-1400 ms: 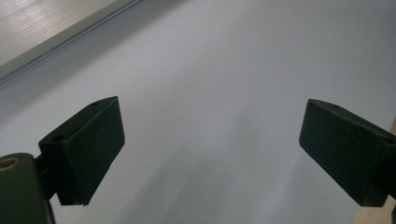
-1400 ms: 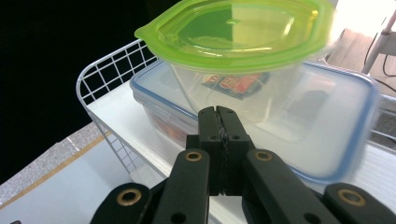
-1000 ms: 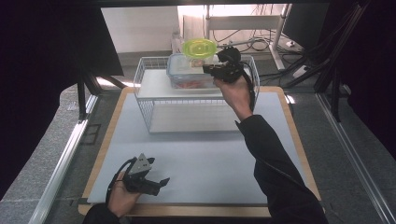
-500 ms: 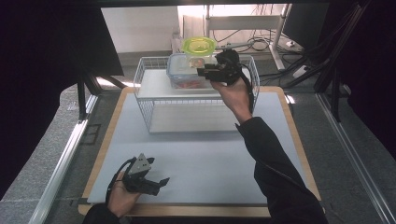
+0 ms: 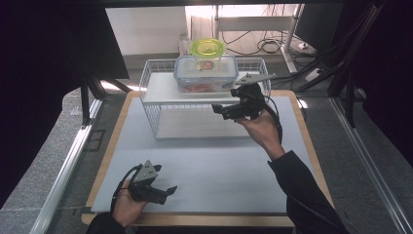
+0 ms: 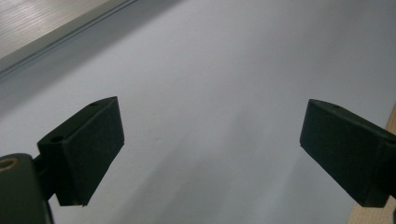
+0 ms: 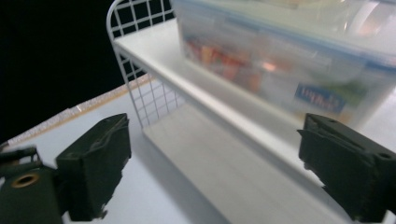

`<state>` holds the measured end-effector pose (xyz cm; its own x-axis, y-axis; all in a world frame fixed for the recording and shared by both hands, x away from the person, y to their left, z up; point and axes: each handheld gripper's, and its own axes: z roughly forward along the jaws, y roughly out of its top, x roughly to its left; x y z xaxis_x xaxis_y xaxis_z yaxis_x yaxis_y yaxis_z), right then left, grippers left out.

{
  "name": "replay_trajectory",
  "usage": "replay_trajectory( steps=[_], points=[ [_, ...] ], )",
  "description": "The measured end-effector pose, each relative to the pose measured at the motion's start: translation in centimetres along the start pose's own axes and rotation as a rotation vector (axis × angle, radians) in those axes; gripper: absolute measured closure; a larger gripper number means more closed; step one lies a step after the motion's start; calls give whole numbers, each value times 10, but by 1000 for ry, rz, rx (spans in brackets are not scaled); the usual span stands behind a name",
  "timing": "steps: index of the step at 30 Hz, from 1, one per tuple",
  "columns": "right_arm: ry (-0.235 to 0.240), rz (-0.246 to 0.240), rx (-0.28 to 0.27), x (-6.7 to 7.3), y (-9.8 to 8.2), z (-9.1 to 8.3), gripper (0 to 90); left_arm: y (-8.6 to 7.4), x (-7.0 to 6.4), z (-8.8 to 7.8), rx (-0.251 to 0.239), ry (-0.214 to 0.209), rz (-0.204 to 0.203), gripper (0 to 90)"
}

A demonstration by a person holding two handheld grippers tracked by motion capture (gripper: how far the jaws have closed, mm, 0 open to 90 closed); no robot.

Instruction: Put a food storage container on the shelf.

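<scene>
**Right gripper free and wide, in front of the wire shelf**

Your right gripper [image 5: 225, 109] has just been opening its jaws; they now stand wide apart with nothing between them. In the right gripper view [image 7: 212, 163] the two black pads frame open air, with the white wire shelf [image 7: 154, 60] beyond them. From above, that gripper hangs level just in front of the shelf's right half, pointing toward the picture's left, apart from the rack and from the boxes on it.

The green-lidded round container [image 5: 207, 50] sits on top of the clear rectangular food box [image 5: 206, 74], which rests on the upper board of the wire shelf [image 5: 151, 92]. The box has a blue-rimmed lid and reddish contents showing through its wall; in the right gripper view the clear box [image 7: 280, 60] looms close, up and to the right of your jaws, with a blue label on its side.

Your left gripper [image 5: 158, 192] rests low over the near left part of the pale grey mat [image 5: 219, 165], well apart from the shelf. Its jaws also stand wide and hold nothing; the left gripper view [image 6: 212, 154] shows bare mat [image 6: 210, 84] between the pads.

The mat lies on a wooden-edged table [image 5: 117, 131].
</scene>
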<state>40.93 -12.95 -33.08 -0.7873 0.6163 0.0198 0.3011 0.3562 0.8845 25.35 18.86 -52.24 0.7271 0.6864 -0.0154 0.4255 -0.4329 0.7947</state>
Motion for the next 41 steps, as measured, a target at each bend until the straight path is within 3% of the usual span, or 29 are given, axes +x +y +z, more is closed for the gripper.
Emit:
replay_trajectory(
  steps=[6,15,23,26,31,35,41],
  points=[
    [1,-27,15,8,-27,-15,28,0,1,-1,-4,-5,-2,36],
    [10,16,22,13,-69,-34,6,0,0,0,-6,-11,-4,29],
    [-13,26,48,19,-111,-43,6,0,0,1,1,2,5,29],
    [-21,55,59,19,-133,-46,5,0,-1,2,14,11,16,29],
    [-52,75,122,20,-173,-46,0,0,-2,3,21,12,28,29],
    [-83,76,141,20,-198,-50,0,-1,-2,4,31,7,30,29],
    [-114,81,210,17,-216,-50,0,0,-2,4,29,7,35,21]
  ],
)
